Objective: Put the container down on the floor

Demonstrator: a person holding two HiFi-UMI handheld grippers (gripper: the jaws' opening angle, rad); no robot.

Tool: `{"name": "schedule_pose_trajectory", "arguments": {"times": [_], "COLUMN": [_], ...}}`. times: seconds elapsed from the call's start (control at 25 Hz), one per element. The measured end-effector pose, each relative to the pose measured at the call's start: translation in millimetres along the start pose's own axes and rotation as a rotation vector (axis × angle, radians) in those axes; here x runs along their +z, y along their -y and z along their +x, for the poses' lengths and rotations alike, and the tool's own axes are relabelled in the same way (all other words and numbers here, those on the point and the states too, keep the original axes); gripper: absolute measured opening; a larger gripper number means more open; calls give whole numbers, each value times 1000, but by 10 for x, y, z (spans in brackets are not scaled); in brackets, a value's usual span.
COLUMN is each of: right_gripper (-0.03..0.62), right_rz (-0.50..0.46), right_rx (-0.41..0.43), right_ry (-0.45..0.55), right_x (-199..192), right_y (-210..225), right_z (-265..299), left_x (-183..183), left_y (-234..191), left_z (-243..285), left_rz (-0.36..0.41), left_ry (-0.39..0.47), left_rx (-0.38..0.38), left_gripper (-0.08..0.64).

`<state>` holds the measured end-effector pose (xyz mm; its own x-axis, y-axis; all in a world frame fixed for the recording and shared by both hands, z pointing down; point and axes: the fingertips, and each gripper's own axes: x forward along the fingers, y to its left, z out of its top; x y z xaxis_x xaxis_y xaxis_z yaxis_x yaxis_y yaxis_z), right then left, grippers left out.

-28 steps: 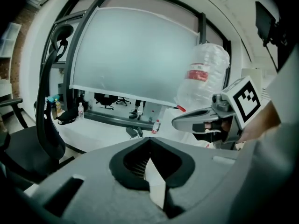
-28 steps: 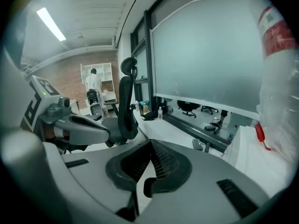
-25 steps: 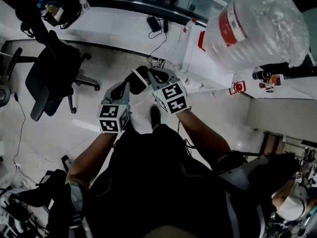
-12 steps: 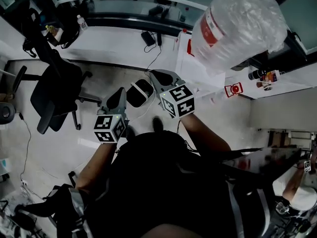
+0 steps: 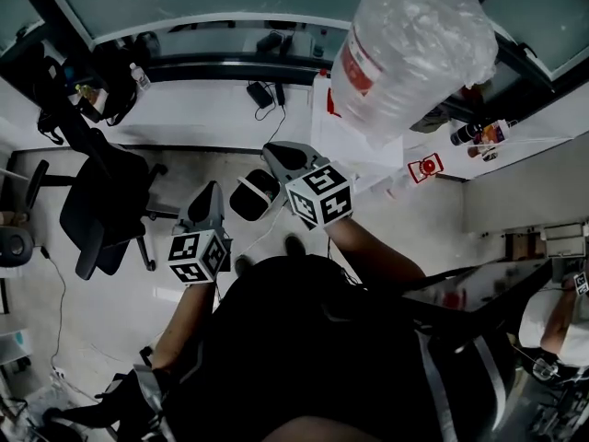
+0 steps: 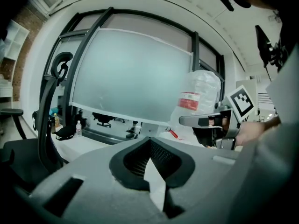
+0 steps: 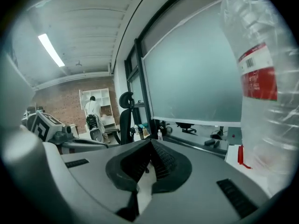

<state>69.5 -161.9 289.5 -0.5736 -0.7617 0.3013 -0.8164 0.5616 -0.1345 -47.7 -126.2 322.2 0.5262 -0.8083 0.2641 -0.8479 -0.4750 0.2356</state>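
Status: both jaws closed, nothing in either. Left gripper (image 5: 211, 191) and right gripper (image 5: 275, 152) are held out in front of me, above the floor (image 5: 433, 219), touching nothing. Each gripper view shows its pads meeting, with only background beyond.

Container (image 5: 256, 194): white rim, dark inside. It sits on the floor just ahead of my shoes (image 5: 293, 244), between the 2 grippers in the head view. I read that as the task's thing, and it lies where the task wants it. I can't tell from here whether it sits flat. What looks like a thin pale cable runs right by it.

Caveat: a big clear jug (image 5: 414, 44) with a red label stands on the white desk (image 5: 368, 150) to my right, near the right gripper. If that 1 is meant instead, it's off the floor. The pictures don't settle which.

Doing this well, either way:
- Hold both grippers clear above the floor container so no jaw clips its rim.
- Mind the right arm near the jug. It's tall and looks light enough to tip.
- Watch my feet around the cable.
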Motion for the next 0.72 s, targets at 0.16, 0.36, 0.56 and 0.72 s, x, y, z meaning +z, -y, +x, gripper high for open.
{"name": "schedule_pose_trajectory", "arguments": {"times": [0.16,0.36,0.56,0.72], "right_gripper": [8,8,8,8], "right_rz": [-77,-73,-79,-87], "right_rx": [-26,-22,-40,-35], "right_ry": [2,3,-14,-20], "right_x": [61,24,-21,-34], "right_y": [42,36,88,59], "right_z": [-7,0,1,62], "left_x": [76,70,107,110], "left_y": [32,-5,20,2], "left_z": [52,45,43,75], "left_rz": [18,34,48,44], "left_ry": [14,11,15,16], "left_rx": [-3,10,5,-22], "left_gripper": [6,6,6,6]}}
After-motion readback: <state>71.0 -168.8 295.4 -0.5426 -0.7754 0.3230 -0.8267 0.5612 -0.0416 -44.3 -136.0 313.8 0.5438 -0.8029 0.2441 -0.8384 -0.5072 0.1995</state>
